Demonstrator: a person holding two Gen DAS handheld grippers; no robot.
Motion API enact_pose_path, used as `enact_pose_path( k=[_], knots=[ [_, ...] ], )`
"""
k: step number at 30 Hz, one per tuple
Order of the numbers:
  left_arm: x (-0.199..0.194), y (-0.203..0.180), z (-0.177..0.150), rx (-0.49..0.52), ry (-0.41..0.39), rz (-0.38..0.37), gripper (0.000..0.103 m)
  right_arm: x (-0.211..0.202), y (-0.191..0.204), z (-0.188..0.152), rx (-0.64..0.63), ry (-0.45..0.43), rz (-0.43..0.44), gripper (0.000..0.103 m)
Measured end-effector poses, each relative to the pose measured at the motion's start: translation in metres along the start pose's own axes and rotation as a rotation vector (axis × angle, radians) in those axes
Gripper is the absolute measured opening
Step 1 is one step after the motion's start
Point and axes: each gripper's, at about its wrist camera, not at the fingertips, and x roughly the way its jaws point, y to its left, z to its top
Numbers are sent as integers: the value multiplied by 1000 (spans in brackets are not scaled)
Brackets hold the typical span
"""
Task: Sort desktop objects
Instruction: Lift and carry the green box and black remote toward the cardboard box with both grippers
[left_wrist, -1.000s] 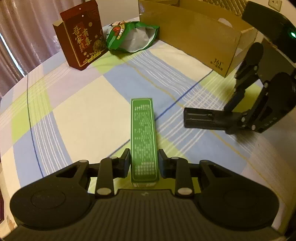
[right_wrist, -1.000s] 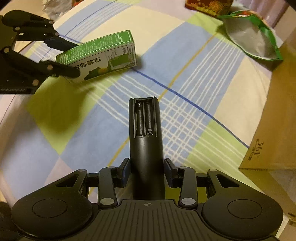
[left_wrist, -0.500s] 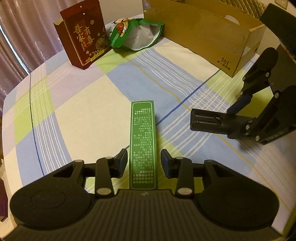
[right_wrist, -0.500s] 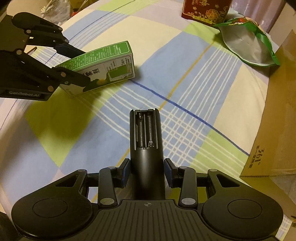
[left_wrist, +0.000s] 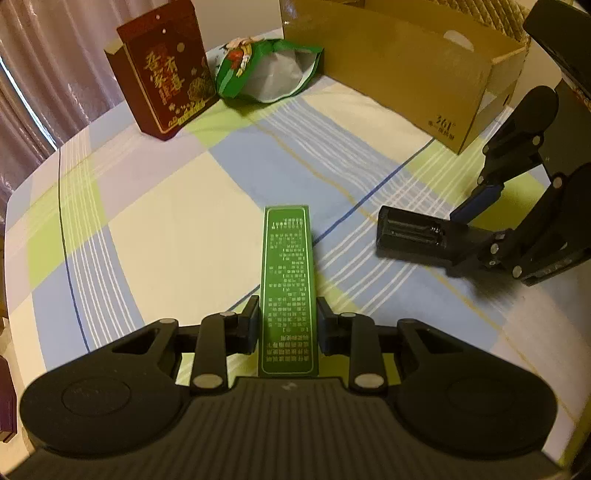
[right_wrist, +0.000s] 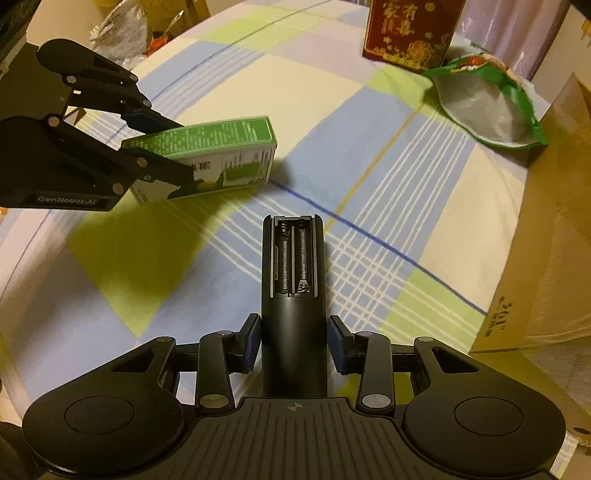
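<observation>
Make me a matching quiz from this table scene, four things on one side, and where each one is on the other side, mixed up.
Things:
1. green box
2. remote control
3. red box
4. snack bag

Places:
A. lying on the cloth between the red box and the cardboard box
B. standing upright on the cloth
C. clamped in the left claw
D. clamped in the right claw, battery bay uncovered

Pairs: 1-C, 2-D, 3-B, 4-A
</observation>
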Motion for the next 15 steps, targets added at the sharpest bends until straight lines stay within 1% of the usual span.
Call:
enact_pose_path(
  k=[6, 15],
  knots=[
    [-11, -6, 9, 14, -26, -1, 25, -16, -2, -2, 23, -38, -10, 37],
    [-21, -12, 14, 35, -46, -2, 25, -25, -8, -7, 53, -71, -16, 37]
  ],
)
